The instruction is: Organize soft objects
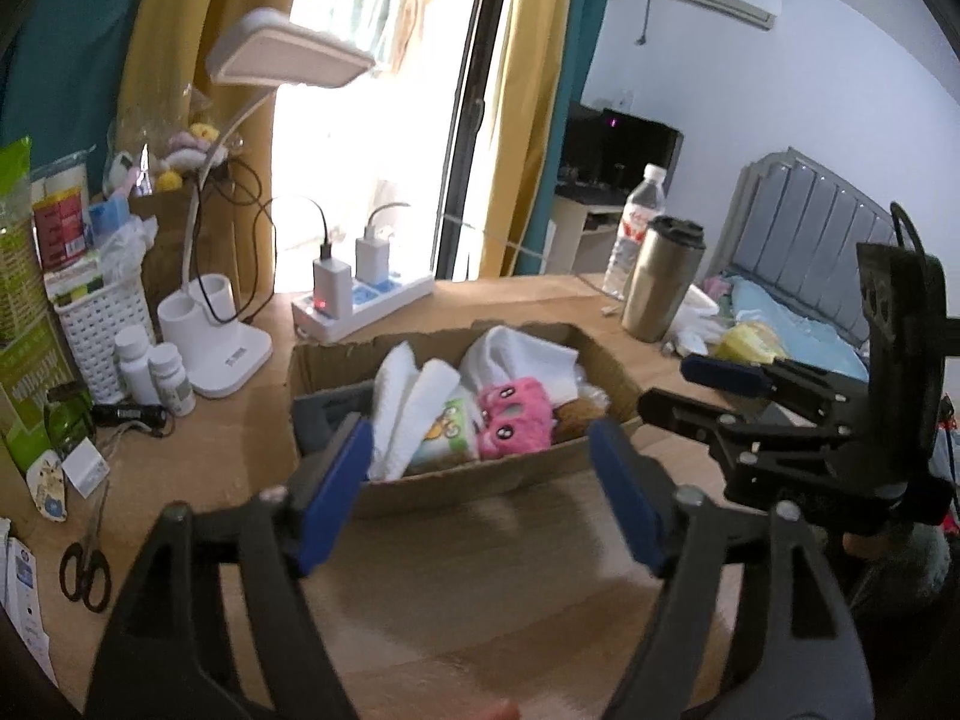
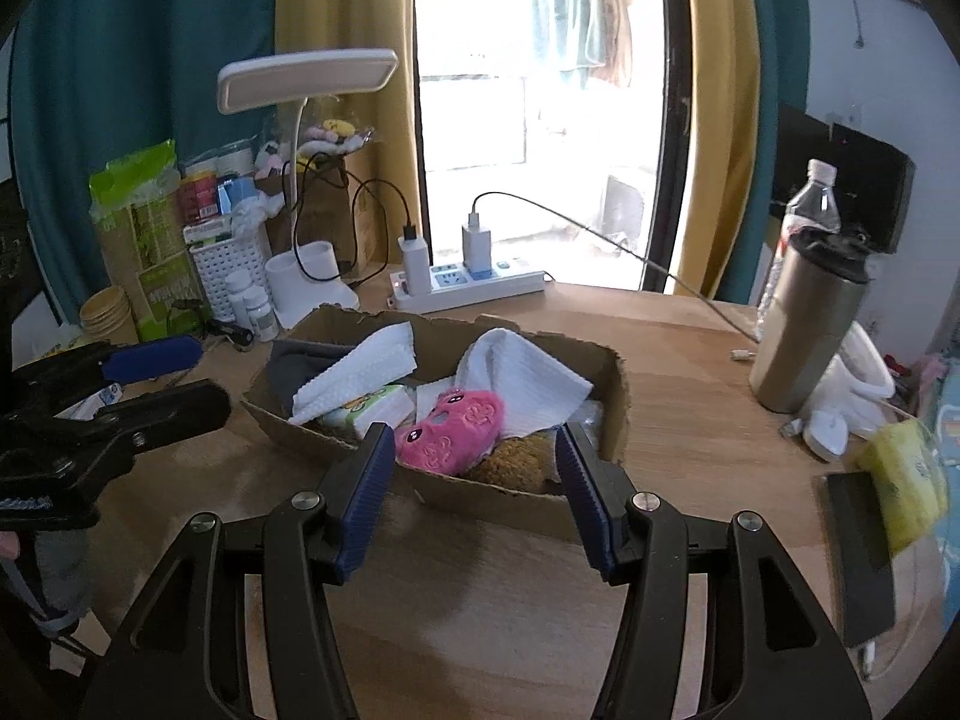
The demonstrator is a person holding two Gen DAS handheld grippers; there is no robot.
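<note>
A shallow cardboard box [image 1: 480,483] [image 2: 528,504] sits on the wooden table. It holds white cloths [image 1: 414,402] [image 2: 528,384], a tissue pack [image 1: 447,438] [image 2: 375,411], a pink plush toy [image 1: 516,417] [image 2: 456,432], a brown plush [image 2: 519,462] and a dark grey item [image 2: 294,369]. My left gripper [image 1: 480,450] is open and empty, just in front of the box. My right gripper [image 2: 471,456] is open and empty, at the box's near edge; it also shows in the left wrist view [image 1: 678,387]. The left gripper shows at the left in the right wrist view [image 2: 174,378].
A desk lamp [image 2: 306,78], power strip [image 2: 468,288], white basket [image 2: 225,276], pill bottles [image 2: 255,306] and green packs [image 2: 144,234] stand behind the box. A steel tumbler [image 2: 804,330], water bottle [image 2: 810,204], white cloth [image 2: 852,384] and yellow sponge [image 2: 906,480] are right. Scissors [image 1: 84,564] lie left.
</note>
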